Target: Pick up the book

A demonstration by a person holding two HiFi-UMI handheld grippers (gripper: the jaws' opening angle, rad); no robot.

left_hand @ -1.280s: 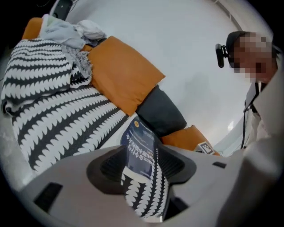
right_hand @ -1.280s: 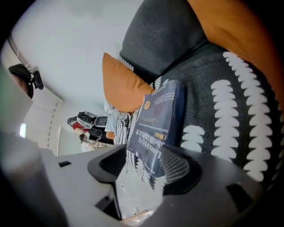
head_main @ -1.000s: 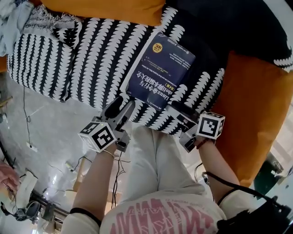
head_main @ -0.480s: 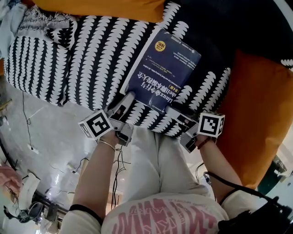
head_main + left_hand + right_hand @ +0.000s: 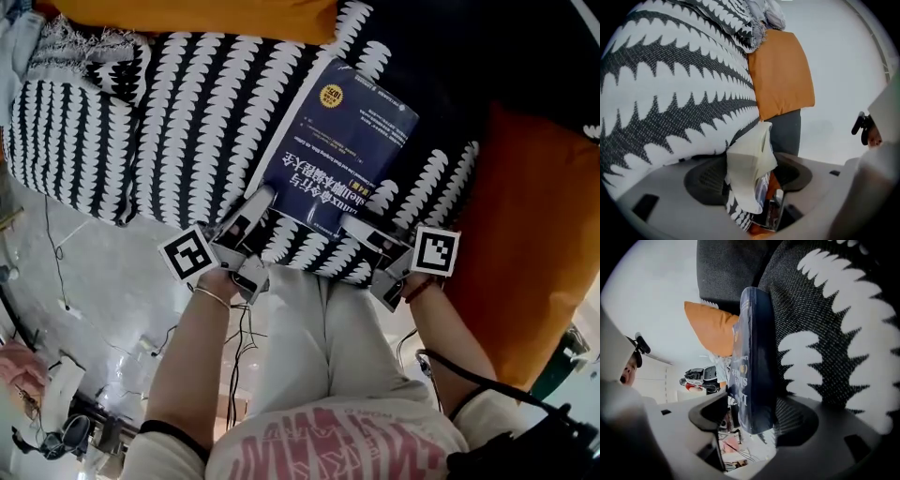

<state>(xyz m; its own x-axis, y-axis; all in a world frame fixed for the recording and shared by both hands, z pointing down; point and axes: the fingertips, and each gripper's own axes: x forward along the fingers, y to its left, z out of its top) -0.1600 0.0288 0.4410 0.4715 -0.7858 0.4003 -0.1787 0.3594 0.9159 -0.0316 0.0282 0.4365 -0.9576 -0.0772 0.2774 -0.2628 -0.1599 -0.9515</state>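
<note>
book (image 5: 342, 150): lies on patterned cover (image 5: 187, 122) | left tool (image 5: 251, 214): jaws have just been opening, wide around book's near left corner, no grip | right tool (image 5: 364, 234): jaws have just been opening, around near right corner, no grip

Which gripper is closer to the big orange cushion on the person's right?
Right. The right gripper is at the book's corner toward that cushion; the left gripper is across the book. Both have just been opening their jaws, book edges between them.
</note>
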